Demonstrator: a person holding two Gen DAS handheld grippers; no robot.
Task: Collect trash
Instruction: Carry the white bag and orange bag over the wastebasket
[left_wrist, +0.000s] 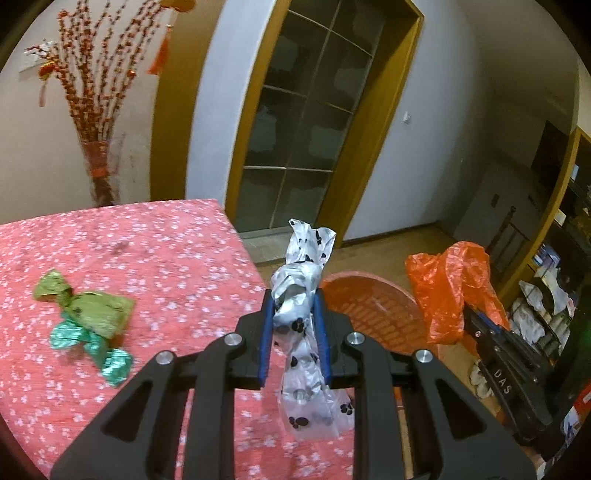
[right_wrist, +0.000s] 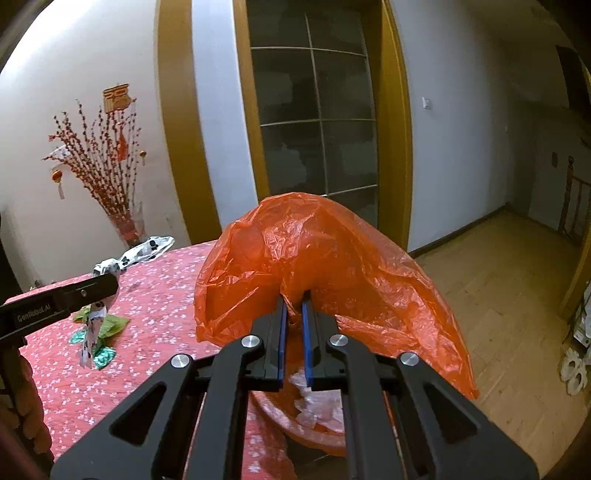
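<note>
Right now your left gripper (left_wrist: 295, 299) has its blue pads clamped on a knotted white bag with black paw prints (left_wrist: 301, 273); the knot sits between the fingertips, the twisted top sticks up past them, and the rest of the bag hangs down behind the pads. You hold it just off the right edge of the table (left_wrist: 177, 236), which wears a pink cloth with small white flowers.

Your right gripper (right_wrist: 293, 306) is pinched nearly together on a fold of the orange plastic bag (right_wrist: 332, 258), whose film billows up and over the fingertips. Under that bag, just off the table's edge, stands an orange basket (left_wrist: 373, 310) with slotted walls; in the right wrist view some crumpled clear plastic (right_wrist: 317, 402) lies inside it.

Two more pieces of trash lie on the cloth toward the table's left edge: a crumpled light green wrapper (left_wrist: 88, 302) and a shiny teal wrapper (left_wrist: 96, 347), touching each other. Beyond the table's far edge a vase of red berry branches (left_wrist: 98, 110) stands against the wall.
</note>
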